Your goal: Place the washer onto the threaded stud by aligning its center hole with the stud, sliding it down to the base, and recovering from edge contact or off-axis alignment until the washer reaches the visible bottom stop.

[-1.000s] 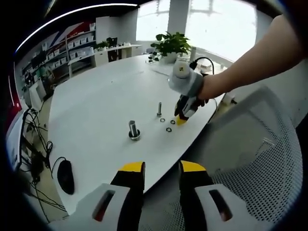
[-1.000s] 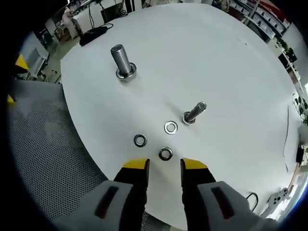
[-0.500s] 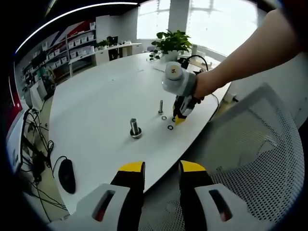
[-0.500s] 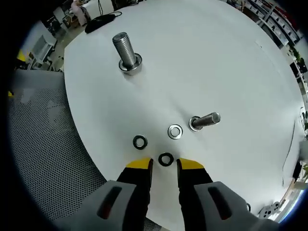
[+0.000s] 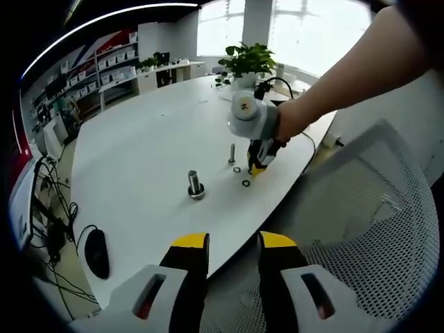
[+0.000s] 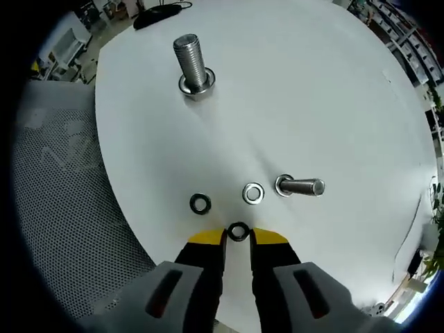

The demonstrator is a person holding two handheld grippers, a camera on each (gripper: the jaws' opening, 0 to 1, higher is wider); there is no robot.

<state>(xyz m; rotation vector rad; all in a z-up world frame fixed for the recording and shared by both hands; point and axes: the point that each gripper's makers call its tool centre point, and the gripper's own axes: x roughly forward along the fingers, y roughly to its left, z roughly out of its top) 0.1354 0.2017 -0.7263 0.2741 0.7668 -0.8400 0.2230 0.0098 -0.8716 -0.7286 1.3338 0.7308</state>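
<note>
Right gripper [image 6: 238, 237], jaws nearly closed around a washer [image 6: 238, 231] lying flat at its tips, left gripper [image 5: 233, 241] open and idle; a thin-edge pinch could flick the washer away.

White table [image 6: 333, 83]: two upright studs [image 6: 194, 66] [image 6: 298, 186], three washers [image 6: 253, 193] [image 6: 200, 203] [image 6: 238, 232] near edge.

Three washers sit on the table [image 6: 333, 90] near its edge: one [image 6: 238, 232] right between the right gripper [image 6: 238, 237] tips, one [image 6: 200, 204] off to its left, one [image 6: 253, 193] just beside the small stud [image 6: 298, 186]. The big stud [image 6: 193, 66] stands well apart, further in.
</note>
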